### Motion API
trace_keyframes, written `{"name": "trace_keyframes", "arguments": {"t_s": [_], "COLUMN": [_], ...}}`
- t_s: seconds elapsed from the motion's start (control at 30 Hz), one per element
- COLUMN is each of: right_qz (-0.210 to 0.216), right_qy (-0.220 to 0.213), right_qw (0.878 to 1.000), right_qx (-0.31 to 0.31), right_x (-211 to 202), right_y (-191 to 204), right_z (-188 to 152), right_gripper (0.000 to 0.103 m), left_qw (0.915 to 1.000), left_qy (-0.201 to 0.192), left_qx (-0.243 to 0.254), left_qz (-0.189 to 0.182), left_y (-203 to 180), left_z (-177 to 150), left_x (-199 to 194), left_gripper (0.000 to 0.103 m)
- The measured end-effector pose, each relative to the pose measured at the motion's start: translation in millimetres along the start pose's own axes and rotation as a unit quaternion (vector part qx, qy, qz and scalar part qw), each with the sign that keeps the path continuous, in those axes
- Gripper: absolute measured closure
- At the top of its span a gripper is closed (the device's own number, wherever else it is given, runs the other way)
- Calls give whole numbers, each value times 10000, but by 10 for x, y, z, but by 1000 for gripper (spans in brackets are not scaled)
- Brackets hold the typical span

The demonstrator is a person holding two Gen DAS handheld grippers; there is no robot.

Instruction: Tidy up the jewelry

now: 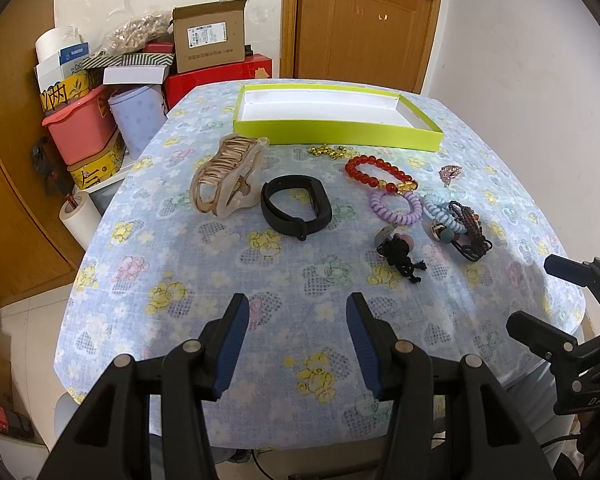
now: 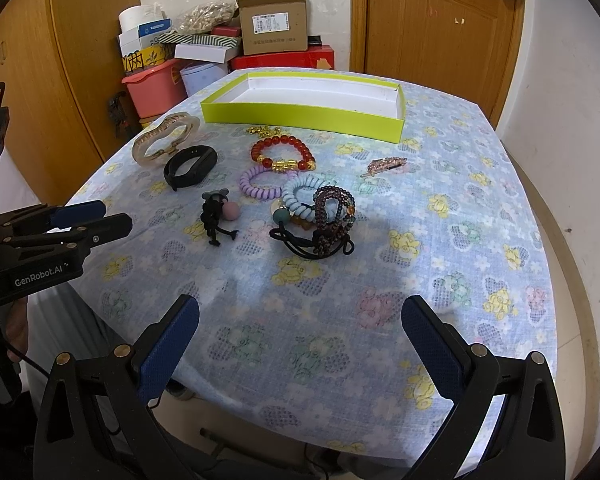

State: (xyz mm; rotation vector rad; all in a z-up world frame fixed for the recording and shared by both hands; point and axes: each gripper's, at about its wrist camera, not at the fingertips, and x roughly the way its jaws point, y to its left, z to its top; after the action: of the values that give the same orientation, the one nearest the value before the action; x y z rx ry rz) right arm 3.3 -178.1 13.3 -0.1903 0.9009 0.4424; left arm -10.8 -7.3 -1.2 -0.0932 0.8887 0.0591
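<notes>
An empty lime-green box (image 1: pixel 340 130) (image 2: pixel 300 116) sits at the far side of the flowered tablecloth. In front of it lie a beige hair claw (image 1: pixel 230 178) (image 2: pixel 166 140), a black wristband (image 1: pixel 296 206) (image 2: pixel 190 166), a red bead bracelet (image 1: pixel 378 172) (image 2: pixel 282 154), a purple coil tie (image 1: pixel 396 204) (image 2: pixel 260 184), a blue coil tie (image 1: pixel 444 212) (image 2: pixel 302 200), dark bead bracelets (image 2: pixel 334 216), a black hair tie with pink ball (image 1: pixel 400 254) (image 2: pixel 220 214), gold beads (image 1: pixel 328 151) and a pink clip (image 2: pixel 384 167). My left gripper (image 1: pixel 296 340) (image 2: pixel 92 216) and right gripper (image 2: pixel 300 344) (image 1: pixel 540 292) hang open near the table's front edge, holding nothing.
Cardboard boxes (image 1: pixel 210 36), a pink tub (image 1: pixel 82 124) and a paper roll (image 1: pixel 78 216) are stacked left of the table. A wooden door (image 1: pixel 364 20) stands behind. A hand (image 2: pixel 14 336) holds the left gripper's handle. The near half of the cloth (image 2: pixel 320 280) is bare.
</notes>
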Motion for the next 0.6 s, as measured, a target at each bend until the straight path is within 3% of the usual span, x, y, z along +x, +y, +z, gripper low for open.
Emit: {"name": "trace_keyframes", "arguments": {"t_s": [0.6], "right_qz": [23], "right_qy": [-8], "right_qw": [10000], "right_qx": [-13], "right_x": [2], "right_y": [4], "right_z": [6], "right_gripper": [2], "left_qw": [10000], "left_qy": [-24], "left_qx": [-30], "left_qz": [-49], "left_y": [21], "left_z": [16], "left_x": [-11], "left_gripper": [50]}}
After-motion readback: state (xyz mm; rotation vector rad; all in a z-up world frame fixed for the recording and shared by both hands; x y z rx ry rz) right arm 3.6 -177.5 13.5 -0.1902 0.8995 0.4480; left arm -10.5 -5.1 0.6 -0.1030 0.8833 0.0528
